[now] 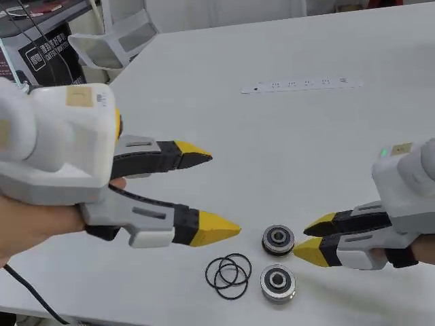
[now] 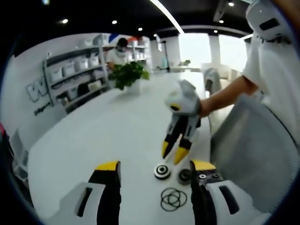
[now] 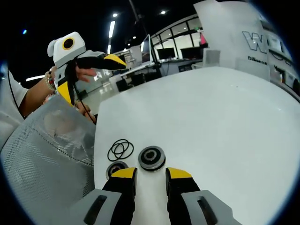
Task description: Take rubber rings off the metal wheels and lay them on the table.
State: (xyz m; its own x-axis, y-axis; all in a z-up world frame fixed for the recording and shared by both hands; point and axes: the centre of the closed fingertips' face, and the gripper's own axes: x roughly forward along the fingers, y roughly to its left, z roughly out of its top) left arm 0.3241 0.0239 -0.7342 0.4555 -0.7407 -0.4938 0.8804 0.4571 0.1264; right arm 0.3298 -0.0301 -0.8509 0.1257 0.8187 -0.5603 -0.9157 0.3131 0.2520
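Observation:
Two metal wheels lie on the white table (image 1: 292,149), one (image 1: 278,239) further back and one (image 1: 277,282) nearer the front edge. Three thin black rubber rings (image 1: 229,272) lie overlapping just left of them. My right gripper (image 1: 311,238) is open by a small gap with nothing in it, its yellow tips just right of the farther wheel (image 3: 151,158). My left gripper (image 1: 214,193) hangs wide open above and left of the rings (image 2: 173,198), holding nothing. The left gripper view has both wheels (image 2: 162,171) (image 2: 184,176) beyond its tips (image 2: 155,166).
A white power strip (image 1: 302,85) lies further back on the table. A grey chair (image 1: 112,41) stands at the far left corner. A mesh chair back (image 3: 51,140) is close to the table's front edge. A black cable (image 1: 27,292) hangs at the lower left.

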